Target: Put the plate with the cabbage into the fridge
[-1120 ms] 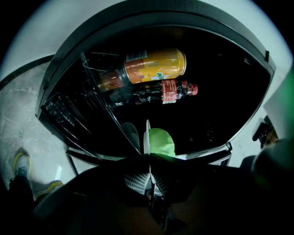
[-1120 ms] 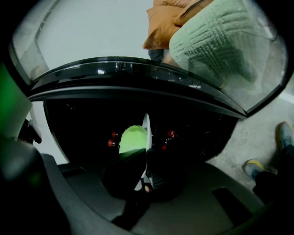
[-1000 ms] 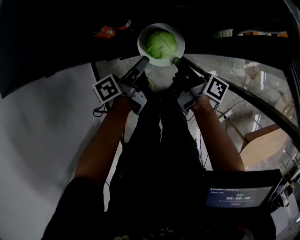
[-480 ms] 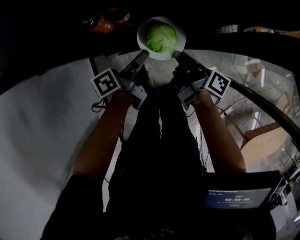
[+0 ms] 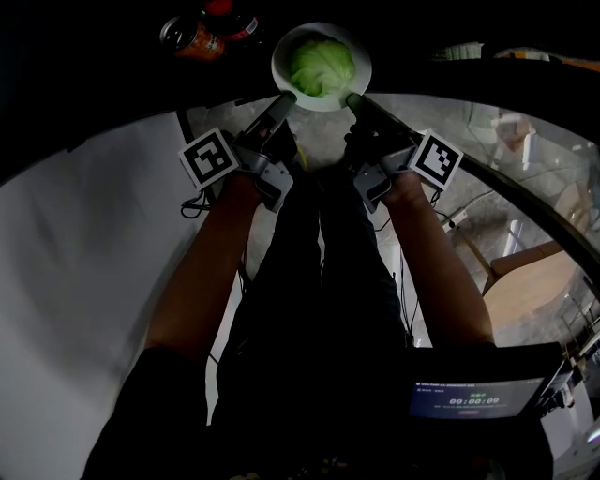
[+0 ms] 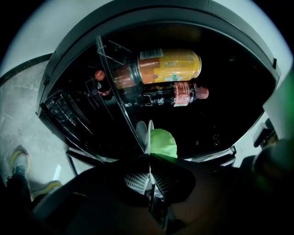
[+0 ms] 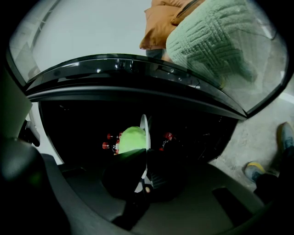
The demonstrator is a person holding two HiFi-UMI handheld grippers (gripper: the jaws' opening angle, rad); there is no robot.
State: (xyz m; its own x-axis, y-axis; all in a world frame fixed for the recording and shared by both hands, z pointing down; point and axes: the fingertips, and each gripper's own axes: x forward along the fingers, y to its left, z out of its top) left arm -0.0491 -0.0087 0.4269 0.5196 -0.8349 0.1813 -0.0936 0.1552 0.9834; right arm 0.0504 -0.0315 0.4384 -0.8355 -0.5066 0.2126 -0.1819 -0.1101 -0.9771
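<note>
The plate (image 5: 284, 82) with the cabbage (image 5: 321, 66) has travelled up the head view since a second ago, from just above the frame's upper middle to nearly its top edge. An orange drink bottle (image 5: 187, 37) and a dark red-capped bottle (image 5: 230, 21) have come further into sight at upper left. Both tools carry the plate between them. The left tool (image 5: 284, 98) is clamped on the plate's lower left rim and the right tool (image 5: 353, 99) on its lower right rim. Each gripper view shows its jaws closed tight on the thin white edge, with the green head just beyond. The plate is level and lies over the dark mouth of the fridge (image 5: 94, 84), just right of the two bottles lying on their sides. It appears to be still carried rather than set down, though the darkness hides any shelf beneath it. The load looks to be passing inside, with lowering and release not yet done.
</note>
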